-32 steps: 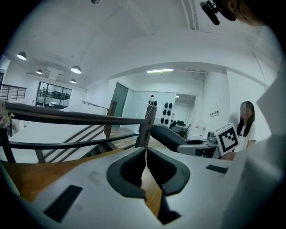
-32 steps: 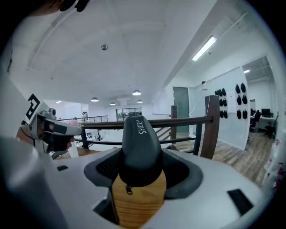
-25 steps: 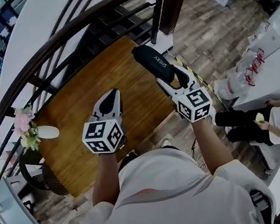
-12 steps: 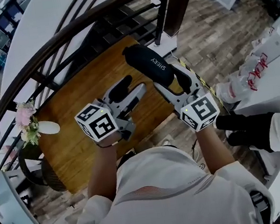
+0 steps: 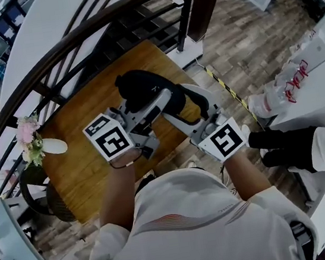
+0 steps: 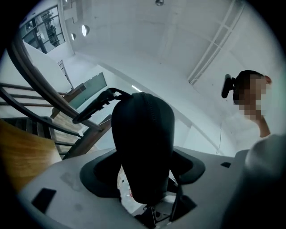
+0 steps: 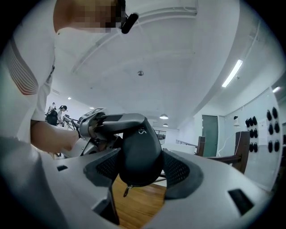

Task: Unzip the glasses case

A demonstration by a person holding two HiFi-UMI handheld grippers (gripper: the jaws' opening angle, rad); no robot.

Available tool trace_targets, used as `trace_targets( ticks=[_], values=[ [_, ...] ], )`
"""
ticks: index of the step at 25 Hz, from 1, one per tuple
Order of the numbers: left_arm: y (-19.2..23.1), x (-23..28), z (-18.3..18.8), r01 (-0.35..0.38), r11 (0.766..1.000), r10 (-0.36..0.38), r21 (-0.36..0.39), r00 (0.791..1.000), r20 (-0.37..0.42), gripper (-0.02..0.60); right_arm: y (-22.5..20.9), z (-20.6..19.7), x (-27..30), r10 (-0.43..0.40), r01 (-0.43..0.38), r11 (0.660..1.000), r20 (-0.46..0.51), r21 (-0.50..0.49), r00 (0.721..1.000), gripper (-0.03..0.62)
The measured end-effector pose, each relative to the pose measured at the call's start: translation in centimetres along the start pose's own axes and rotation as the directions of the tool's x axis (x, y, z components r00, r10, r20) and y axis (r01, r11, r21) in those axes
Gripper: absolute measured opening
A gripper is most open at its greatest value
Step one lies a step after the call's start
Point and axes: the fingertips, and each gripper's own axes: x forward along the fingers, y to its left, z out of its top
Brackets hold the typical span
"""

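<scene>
Glasses case [image 5: 145, 90], black and rounded, is held up in the air above the wooden desk [image 5: 89, 161], lying across between the two tools and touching no surface; the right tongs [image 5: 180, 103] pinch one end of it, and in the right gripper view their meshed dark pads [image 7: 178, 170] press on both flanks of the case while a small zipper pull [image 7: 126, 190] dangles from its underside over the brown desk top; a bit of pale lettering [image 7: 141, 131] shows on the case's upper face there; the left tongs [image 5: 144, 108] reach in from the other side, spread as wide as they go after just having been opening, with the case's other end standing upright between them in the left gripper view; their dark pads lie close along its sides, but no clamping on it shows; a stitched seam [image 6: 149, 107] runs over that domed end, and the case looks closed in both gripper views; the marker cubes [image 5: 109, 143] sit at the near ends of both tools, just ahead of the person's white shirt [image 5: 194, 224]; a dark curved railing [image 5: 78, 39] arcs beyond the desk, pink flowers [image 5: 26, 136] stand off its left edge, and plank flooring [image 5: 244, 30] spreads to the right.
</scene>
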Motion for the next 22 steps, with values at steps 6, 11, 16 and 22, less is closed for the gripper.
trace_targets(
  ticks=[6, 11, 16, 22],
  values=[
    [0.2, 0.0, 0.1, -0.006, 1.000, 0.006, -0.013, 1.000, -0.009, 0.294, 1.2, -0.5, 0.3, 0.030, -0.030, 1.000, -0.022, -0.005, 0.999, 0.337],
    [0.5, 0.3, -0.1, -0.020, 1.000, 0.020, -0.016, 1.000, -0.014, 0.279, 1.0, -1.1, 0.4, 0.035, -0.035, 0.999, -0.038, 0.003, 0.999, 0.357],
    [1.2, -0.2, 1.2, -0.064, 0.998, 0.063, 0.000, 0.998, 0.023, 0.276, 0.5, -2.1, -0.5, 0.041, -0.036, 0.996, -0.059, 0.083, 0.997, 0.362],
    [1.4, -0.5, 2.1, -0.074, 0.997, 0.074, 0.021, 0.997, 0.033, 0.276, 1.1, -4.8, -1.4, 0.093, -0.070, 0.986, -0.142, 0.154, 0.985, 0.288]
  ],
)
